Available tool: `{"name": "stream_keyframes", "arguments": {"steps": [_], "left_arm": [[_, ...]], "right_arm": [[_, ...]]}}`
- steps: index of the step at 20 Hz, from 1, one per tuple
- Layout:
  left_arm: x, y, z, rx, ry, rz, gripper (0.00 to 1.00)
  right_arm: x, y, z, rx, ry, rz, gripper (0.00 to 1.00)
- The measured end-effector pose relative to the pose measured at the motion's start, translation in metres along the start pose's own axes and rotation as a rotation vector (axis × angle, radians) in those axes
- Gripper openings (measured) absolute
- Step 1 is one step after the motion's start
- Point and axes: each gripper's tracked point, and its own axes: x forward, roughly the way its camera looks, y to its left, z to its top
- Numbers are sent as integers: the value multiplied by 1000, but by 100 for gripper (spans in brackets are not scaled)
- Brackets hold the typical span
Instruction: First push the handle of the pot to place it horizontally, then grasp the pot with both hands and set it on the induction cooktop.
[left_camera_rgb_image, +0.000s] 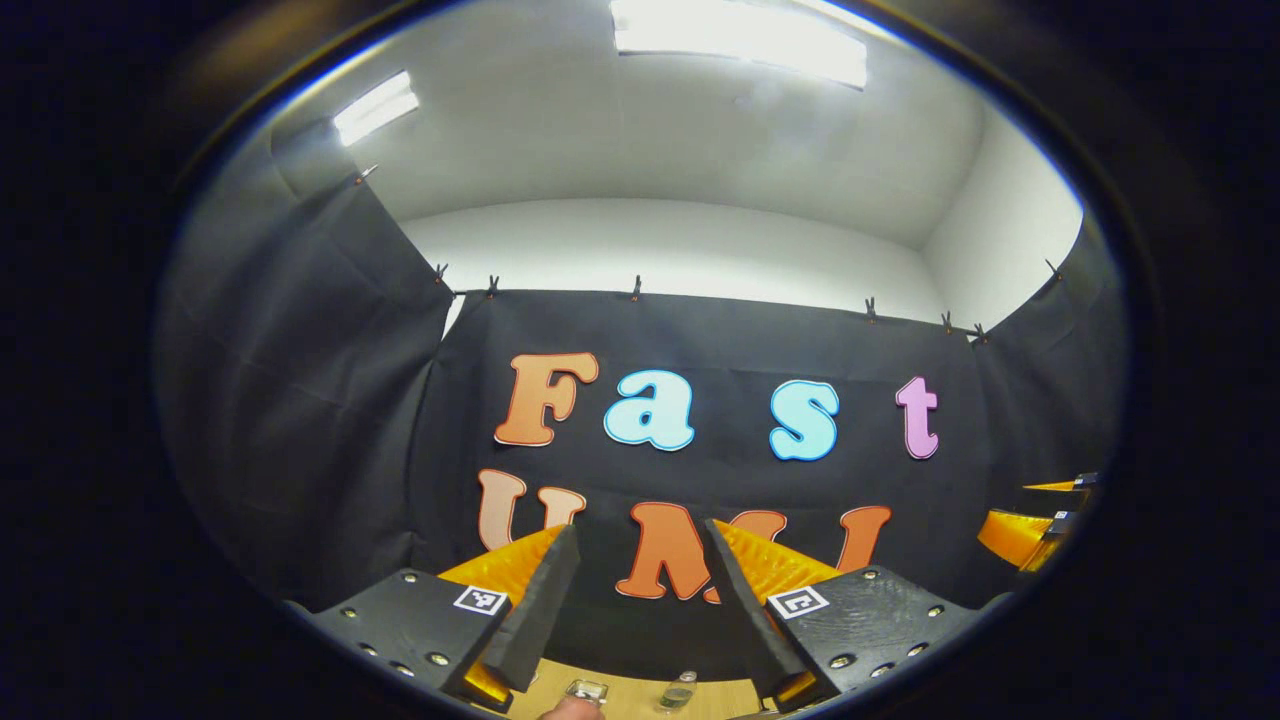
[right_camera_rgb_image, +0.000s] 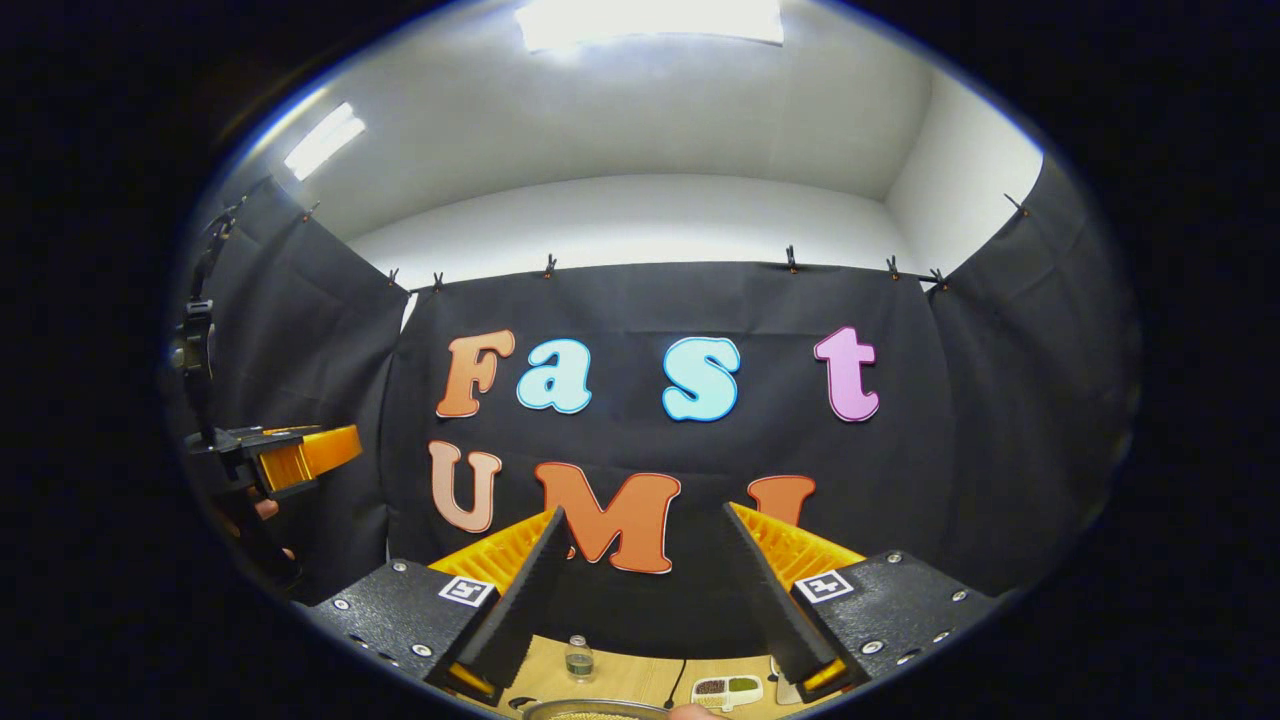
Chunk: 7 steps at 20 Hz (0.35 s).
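In the left gripper view, the left tool points up toward the black cloth wall, its fingers spread wide with nothing between them. At 6 o'clock a strip of wooden counter shows, carrying a small glass jar and a clear item beside it, too cut off to identify. At 3 o'clock sits the right tool.

In the right gripper view, the right tool is likewise released, gripping nothing. The pot shows only as a metal rim at 6 o'clock, on the counter. Behind it stand a small jar and a white dish. At 9 o'clock is the left tool, held by a hand.
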Motion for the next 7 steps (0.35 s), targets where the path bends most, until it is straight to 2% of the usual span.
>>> {"name": "stream_keyframes", "arguments": {"steps": [2, 7], "left_arm": [[1, 0, -3, -1, 1, -7, 78], [2, -8, -10, -18, 12, -26, 78]], "right_arm": [[0, 5, 2, 8, 1, 15, 97], [-2, 12, 6, 0, -13, 24, 95]]}}
